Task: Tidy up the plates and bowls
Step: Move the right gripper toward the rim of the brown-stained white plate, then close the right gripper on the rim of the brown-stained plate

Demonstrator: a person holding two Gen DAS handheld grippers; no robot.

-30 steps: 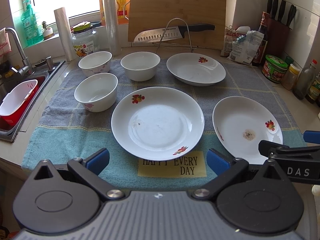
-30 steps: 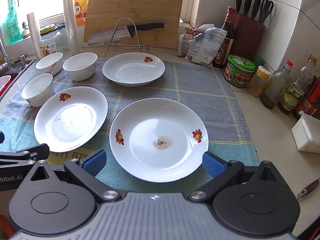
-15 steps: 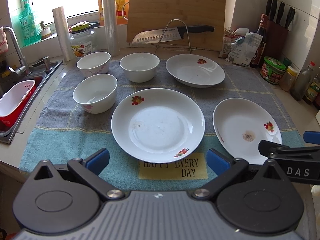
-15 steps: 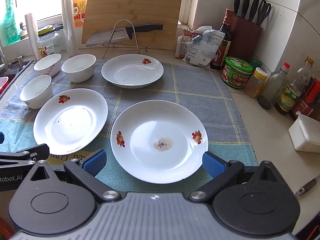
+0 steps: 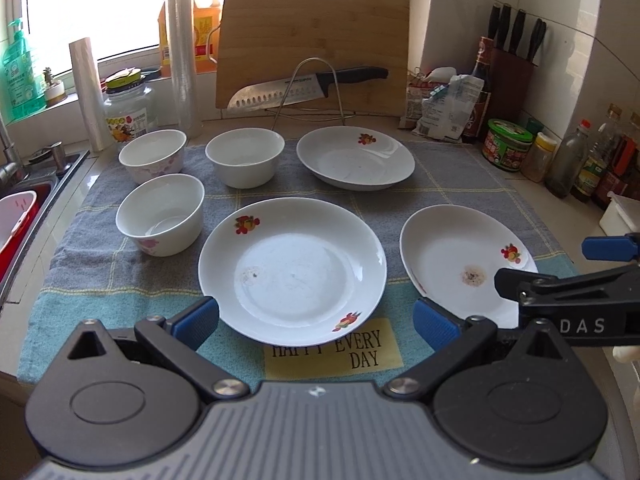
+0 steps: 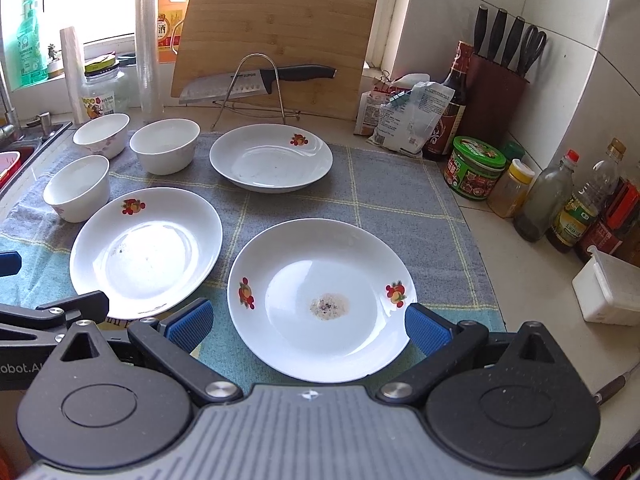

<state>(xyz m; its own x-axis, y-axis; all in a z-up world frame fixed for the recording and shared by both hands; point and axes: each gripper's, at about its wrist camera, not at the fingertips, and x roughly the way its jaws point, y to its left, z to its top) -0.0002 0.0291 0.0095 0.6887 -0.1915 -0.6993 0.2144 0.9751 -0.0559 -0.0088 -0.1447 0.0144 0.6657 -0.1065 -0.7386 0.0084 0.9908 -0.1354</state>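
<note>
The left gripper (image 5: 316, 318) has its fingers (image 5: 196, 320) spread apart, empty, with the near rim of the middle plate (image 5: 292, 268) between them. The right gripper (image 6: 306, 326) likewise has its fingers apart, flanking the near rim of the stained plate (image 6: 320, 300). Three bowls (image 5: 160, 214) and a third plate (image 5: 356, 158) lie farther ahead on the towel (image 5: 460, 184).

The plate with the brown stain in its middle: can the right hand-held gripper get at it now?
Probably yes. The stained plate lies directly before the open right hand-held gripper, with nothing on it or between them.
</note>
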